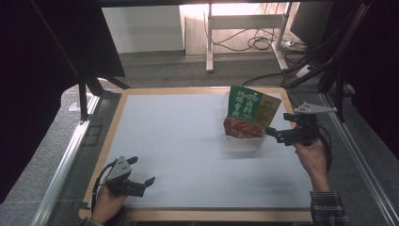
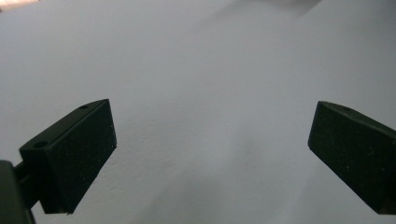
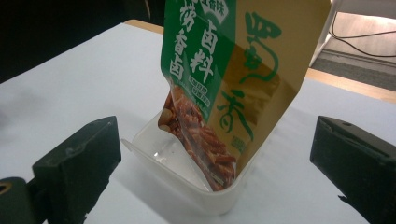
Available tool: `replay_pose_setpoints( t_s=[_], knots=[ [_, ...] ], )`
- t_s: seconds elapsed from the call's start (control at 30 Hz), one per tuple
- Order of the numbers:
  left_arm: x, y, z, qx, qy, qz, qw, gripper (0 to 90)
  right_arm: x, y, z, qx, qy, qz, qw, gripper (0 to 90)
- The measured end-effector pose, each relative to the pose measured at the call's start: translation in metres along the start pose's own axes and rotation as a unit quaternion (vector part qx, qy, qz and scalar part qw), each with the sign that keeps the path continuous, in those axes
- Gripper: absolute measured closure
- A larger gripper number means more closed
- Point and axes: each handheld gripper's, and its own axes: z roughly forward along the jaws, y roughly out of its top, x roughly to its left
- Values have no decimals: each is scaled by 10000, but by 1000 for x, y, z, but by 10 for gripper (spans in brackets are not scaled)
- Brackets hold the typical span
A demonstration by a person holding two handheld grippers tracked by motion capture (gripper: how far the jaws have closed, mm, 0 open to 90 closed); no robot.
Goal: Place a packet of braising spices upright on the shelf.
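One snack bag (image 1: pixel 248 111) stands in one clear tub (image 1: pixel 243 140); both grippers, left (image 1: pixel 143 171) and right (image 1: pixel 272 133), apparently spread, empty

Green and gold printed snack packet (image 3: pixel 219 70): its top is being cut off by the upper edge of the right gripper view.
Packet's lower end: it is being hidden behind the wall of the clear plastic tub (image 3: pixel 187 179).
Packet's small print: it is being left too small to be read in the high view.
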Motion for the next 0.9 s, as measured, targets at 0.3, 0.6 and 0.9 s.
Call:
replay_pose_setpoints(
  t_s=[0.3,0.6,0.9],
  knots=[
    [0,1,-2,-93,40,-11,9999,6,6,-13,-5,101,-59,-33,9999,0],
    [-2,1,-1,-92,32,34,9999,0,10,-24,-12,77,-40,-25,10000,0],
    [-5,2,1,40,40,7,10000,0,29,-28,-17,28,39,-203,9998,0]
  ],
)
